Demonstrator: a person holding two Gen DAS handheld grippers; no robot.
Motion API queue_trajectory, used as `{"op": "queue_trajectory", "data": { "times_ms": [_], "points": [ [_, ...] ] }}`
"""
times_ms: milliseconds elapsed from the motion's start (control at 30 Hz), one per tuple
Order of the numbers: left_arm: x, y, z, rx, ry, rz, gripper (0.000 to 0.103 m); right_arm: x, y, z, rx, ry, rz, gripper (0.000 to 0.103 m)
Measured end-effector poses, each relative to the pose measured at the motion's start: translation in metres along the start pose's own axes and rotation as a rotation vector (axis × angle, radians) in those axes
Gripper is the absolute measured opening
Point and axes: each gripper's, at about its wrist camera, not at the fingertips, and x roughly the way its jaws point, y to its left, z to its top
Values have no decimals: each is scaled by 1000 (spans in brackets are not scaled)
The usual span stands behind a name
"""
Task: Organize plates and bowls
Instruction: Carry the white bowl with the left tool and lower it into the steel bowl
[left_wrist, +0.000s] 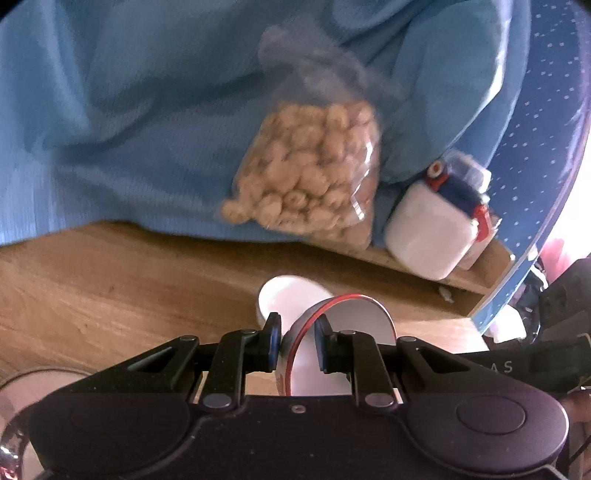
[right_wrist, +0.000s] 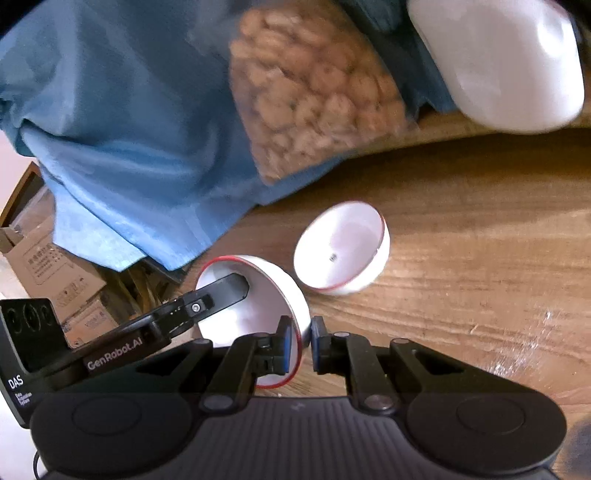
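Note:
A white bowl with a red rim (left_wrist: 343, 332) is pinched at its edge by my left gripper (left_wrist: 297, 345), held tilted above the wooden table (left_wrist: 110, 288). In the right wrist view the same bowl (right_wrist: 258, 295) is also pinched at its near rim by my right gripper (right_wrist: 300, 343), with the left gripper's finger (right_wrist: 225, 288) reaching inside it. A second white red-rimmed bowl (right_wrist: 343, 251) lies tilted on the table just beyond; it also shows in the left wrist view (left_wrist: 284, 299).
A blue cloth (left_wrist: 129, 129) covers the back of the table. A clear bag of nuts (left_wrist: 310, 173) and a white jar with a blue and red lid (left_wrist: 436, 225) lie against it. Cardboard boxes (right_wrist: 48, 266) sit beyond the table's left edge.

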Motion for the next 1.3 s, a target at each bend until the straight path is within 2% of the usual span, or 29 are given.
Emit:
{"op": "queue_trajectory", "data": {
  "times_ms": [233, 567, 1033, 1300],
  "points": [
    [-28, -12, 1, 5, -49, -34, 20, -20, 15, -7, -36, -5, 17, 13],
    [-47, -18, -21, -11, -38, -55, 20, -38, 17, -29, -34, 43, 24, 13],
    [-49, -17, -54, -22, 59, -43, 20, -39, 16, -64, -40, 131, -9, 13],
    [-48, -14, -67, -28, 120, -44, 20, -37, 19, -72, -58, 172, -43, 13]
  ]
}}
